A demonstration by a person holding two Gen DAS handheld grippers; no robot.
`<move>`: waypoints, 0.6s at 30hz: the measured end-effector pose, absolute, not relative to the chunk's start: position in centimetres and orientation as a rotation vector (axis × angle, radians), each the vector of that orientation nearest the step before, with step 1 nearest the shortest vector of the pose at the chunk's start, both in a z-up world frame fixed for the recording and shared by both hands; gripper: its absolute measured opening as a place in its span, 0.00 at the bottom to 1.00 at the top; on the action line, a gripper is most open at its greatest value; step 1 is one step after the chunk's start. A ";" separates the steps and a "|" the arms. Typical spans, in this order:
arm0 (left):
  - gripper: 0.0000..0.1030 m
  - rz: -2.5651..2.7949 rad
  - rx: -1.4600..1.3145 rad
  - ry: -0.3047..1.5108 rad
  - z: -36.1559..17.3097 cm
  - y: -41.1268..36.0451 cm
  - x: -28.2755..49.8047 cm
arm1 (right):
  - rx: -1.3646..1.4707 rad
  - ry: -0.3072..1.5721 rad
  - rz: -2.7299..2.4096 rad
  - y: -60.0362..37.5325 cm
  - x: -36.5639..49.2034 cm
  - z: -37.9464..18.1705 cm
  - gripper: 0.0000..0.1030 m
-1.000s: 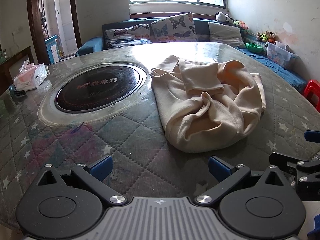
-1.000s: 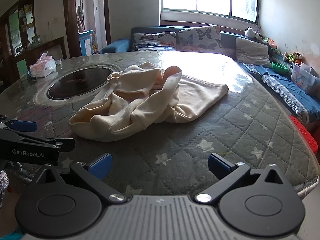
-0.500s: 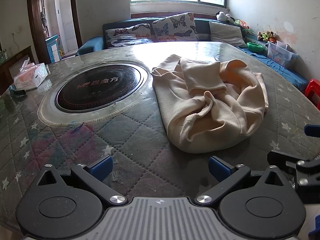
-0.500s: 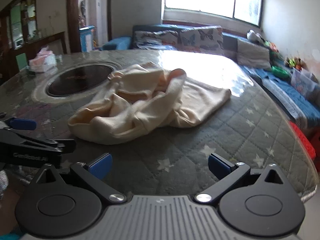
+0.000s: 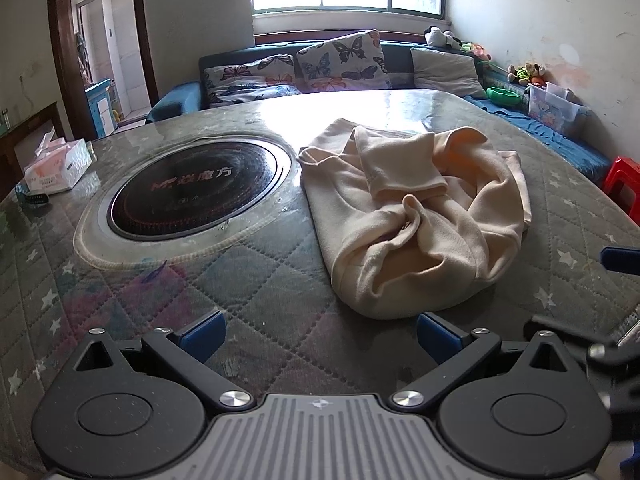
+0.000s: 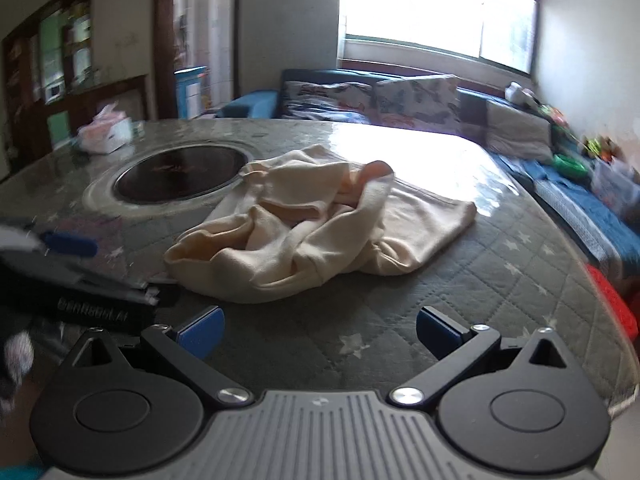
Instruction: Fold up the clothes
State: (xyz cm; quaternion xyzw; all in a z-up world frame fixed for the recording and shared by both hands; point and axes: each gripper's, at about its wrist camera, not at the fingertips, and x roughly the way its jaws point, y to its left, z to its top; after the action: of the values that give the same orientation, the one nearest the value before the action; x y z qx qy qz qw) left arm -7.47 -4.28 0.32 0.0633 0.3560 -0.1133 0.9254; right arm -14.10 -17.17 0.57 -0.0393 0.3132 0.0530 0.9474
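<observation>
A cream garment (image 5: 412, 216) lies crumpled in a heap on the quilted table cover (image 5: 260, 292), right of the round black hob. In the right wrist view the same cream garment (image 6: 320, 224) sits ahead and slightly left. My left gripper (image 5: 318, 334) is open and empty near the table's front edge, its right pad just short of the heap. My right gripper (image 6: 318, 332) is open and empty too, a short way in front of the cloth. The left gripper's body (image 6: 80, 280) shows at the left of the right wrist view.
A round black hob (image 5: 196, 188) is set into the table at the left. A tissue box (image 5: 56, 164) stands at the far left edge. A sofa with cushions (image 5: 340, 64) runs behind the table. A red stool (image 5: 624, 184) stands at the right.
Both grippers have crept forward toward the garment. The right wrist view has swung and blurred, with the cloth now larger and more central. The garment itself has not moved.
</observation>
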 end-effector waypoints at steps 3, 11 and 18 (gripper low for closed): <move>1.00 -0.243 0.127 0.731 0.5 -4.4 -7.2 | -0.044 0.658 0.174 -17.5 -13.9 0.5 1.00; 1.00 -0.259 0.136 0.728 1.2 -4.4 -5.8 | -0.105 0.718 0.181 -17.1 -12.7 0.4 1.00; 1.00 -0.253 0.146 0.719 2.0 -4.1 -3.6 | -0.096 0.735 0.159 -17.8 -10.5 1.4 1.00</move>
State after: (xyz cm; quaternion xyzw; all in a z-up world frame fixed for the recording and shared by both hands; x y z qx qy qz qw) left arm -3.64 -4.07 2.04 0.0713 0.3508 -0.1233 0.9256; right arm -10.51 -17.84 1.41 -0.0468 0.3589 0.0774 0.9290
